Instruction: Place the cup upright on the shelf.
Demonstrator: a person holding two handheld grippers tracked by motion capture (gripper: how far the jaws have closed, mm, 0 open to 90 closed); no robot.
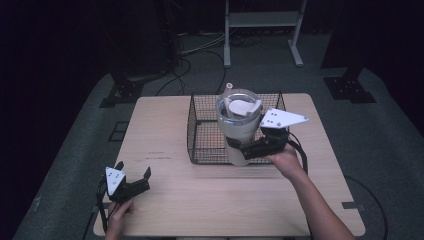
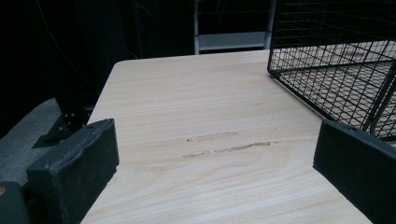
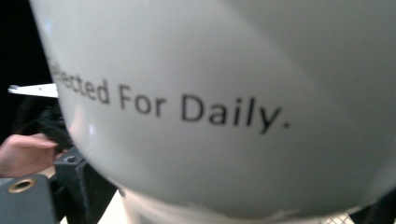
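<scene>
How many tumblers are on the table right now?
1. The white tumbler is shut in the right claw at the wire basket's near right corner. The left claw is open and empty. Nothing else seems hidden in the basket.

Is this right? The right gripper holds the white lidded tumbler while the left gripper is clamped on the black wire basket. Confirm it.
No. The left gripper clamps nothing: in the left gripper view its jaws stand open over the bare wooden table, apart from the black wire basket. The right gripper does hold the white lidded tumbler.
</scene>
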